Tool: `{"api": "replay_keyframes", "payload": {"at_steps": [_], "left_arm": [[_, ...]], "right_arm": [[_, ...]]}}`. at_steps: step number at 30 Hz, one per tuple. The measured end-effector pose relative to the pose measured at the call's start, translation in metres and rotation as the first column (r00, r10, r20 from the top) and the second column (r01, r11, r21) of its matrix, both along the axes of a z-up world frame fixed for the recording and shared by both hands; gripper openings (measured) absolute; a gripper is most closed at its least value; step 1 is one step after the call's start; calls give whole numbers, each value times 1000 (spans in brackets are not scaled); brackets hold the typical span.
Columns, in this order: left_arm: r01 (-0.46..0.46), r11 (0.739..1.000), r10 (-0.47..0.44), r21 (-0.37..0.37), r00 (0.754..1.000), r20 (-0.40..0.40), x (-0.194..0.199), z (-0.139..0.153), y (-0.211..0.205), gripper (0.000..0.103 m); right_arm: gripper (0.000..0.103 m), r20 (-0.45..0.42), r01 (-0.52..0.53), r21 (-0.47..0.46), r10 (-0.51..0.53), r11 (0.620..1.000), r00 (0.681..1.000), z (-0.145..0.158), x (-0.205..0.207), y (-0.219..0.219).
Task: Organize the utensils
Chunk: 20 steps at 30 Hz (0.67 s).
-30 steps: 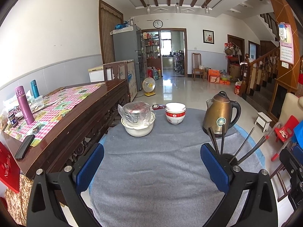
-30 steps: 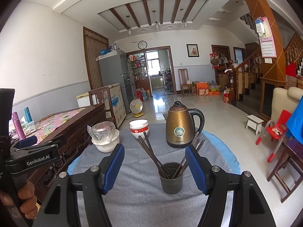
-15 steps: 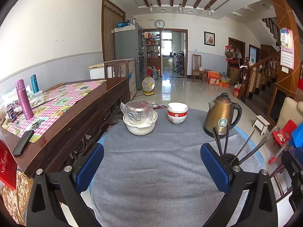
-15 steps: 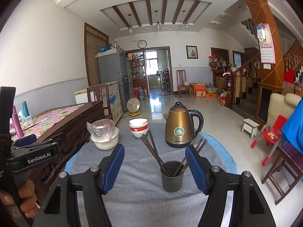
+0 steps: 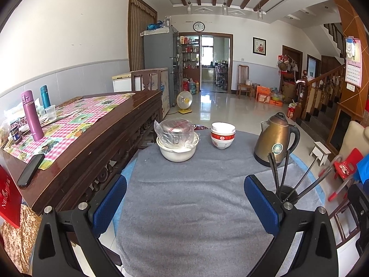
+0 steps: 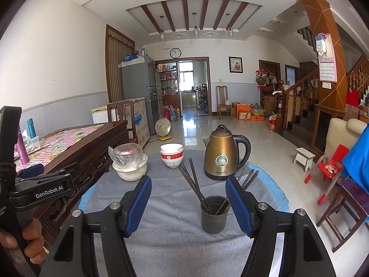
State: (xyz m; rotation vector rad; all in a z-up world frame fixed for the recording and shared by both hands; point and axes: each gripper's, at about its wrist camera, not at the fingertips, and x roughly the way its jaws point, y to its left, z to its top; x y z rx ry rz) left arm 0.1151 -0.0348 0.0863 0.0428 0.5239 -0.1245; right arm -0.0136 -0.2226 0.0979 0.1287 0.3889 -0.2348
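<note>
this was a home's living hall: a fridge (image 6: 138, 92) at centre left, a staircase (image 6: 322, 87) at right, a kettle (image 6: 222, 154) and bowls (image 6: 171, 155) at centre.

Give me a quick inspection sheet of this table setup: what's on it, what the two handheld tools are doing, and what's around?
Surface: grey cloth covering the table.
Job's things: dark chopsticks standing splayed in a grey holder cup.
Clutter: brass-coloured kettle; stacked red-and-white bowls; white bowl holding a plastic-wrapped pot.
Grippers: left tool open, empty, over bare cloth; right tool open, empty, the cup just ahead between its blue pads.
Cables: nothing seen.
Surroundings: wooden sideboard left, staircase right, tiled hall beyond.
</note>
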Motion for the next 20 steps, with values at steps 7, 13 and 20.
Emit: {"api": "replay_keyframes", "payload": {"at_steps": [7,13,20], "left_arm": [[12,1000,-12,15,1000,-11,3,-3,-10,101],[16,1000,-15,25,1000,-20,6,-6,-22,101],[31,999,-30,31,999,-44,16,-19,-35,101]], "right_arm": [[71,-12,2,24,-1,1000,1000,-7,3,-8],[71,-18,-7,43,8,999,1000,-13,10,-17],[71,-14,9,88,-8,996,1000,-24,13,-39]]}}
